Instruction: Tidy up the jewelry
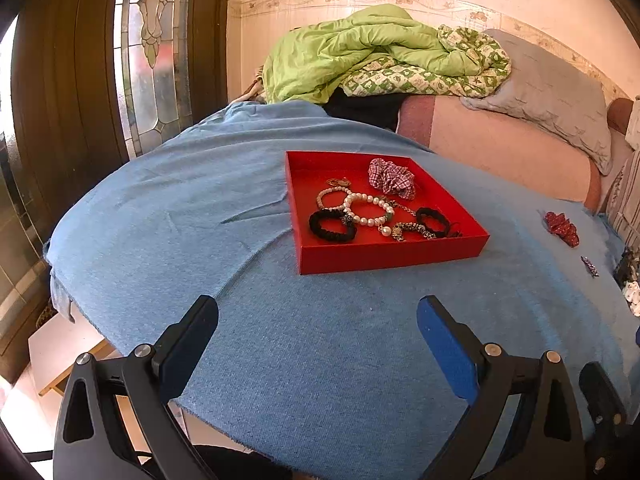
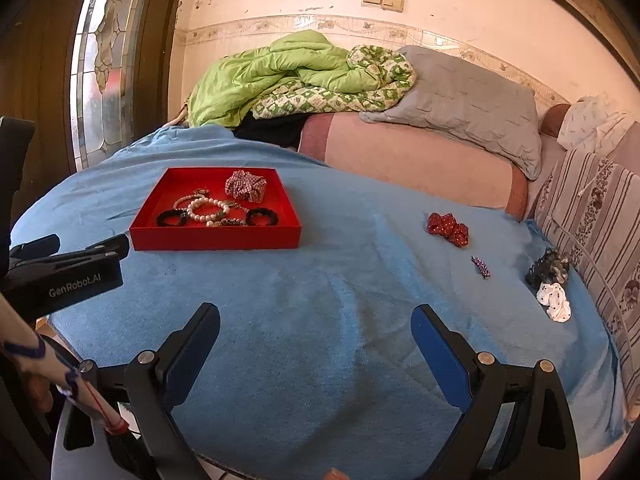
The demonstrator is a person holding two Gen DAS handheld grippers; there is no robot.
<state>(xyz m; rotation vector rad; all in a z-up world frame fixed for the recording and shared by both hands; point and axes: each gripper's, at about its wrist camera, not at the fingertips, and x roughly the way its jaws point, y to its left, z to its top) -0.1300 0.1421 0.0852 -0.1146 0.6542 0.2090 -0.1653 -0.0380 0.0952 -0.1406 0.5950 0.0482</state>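
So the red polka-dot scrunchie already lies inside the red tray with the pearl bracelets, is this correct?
Not quite: the red polka-dot scrunchie lies outside the red tray, on the blue cloth to its right, as the right wrist view shows. The pearl bracelets are inside.

A shallow red tray (image 2: 216, 238) lies flat on the blue cloth (image 2: 320, 300). Inside it lie a pearl bracelet (image 2: 208, 208), 2 black bands (image 2: 172, 218), a beaded piece and a checked scrunchie (image 2: 245, 185) at its far right corner. Well right of the tray lie a red dotted scrunchie (image 2: 447, 229), a small clip (image 2: 481, 266), then a dark scrunchie (image 2: 546, 268) touching a white one (image 2: 555, 301).
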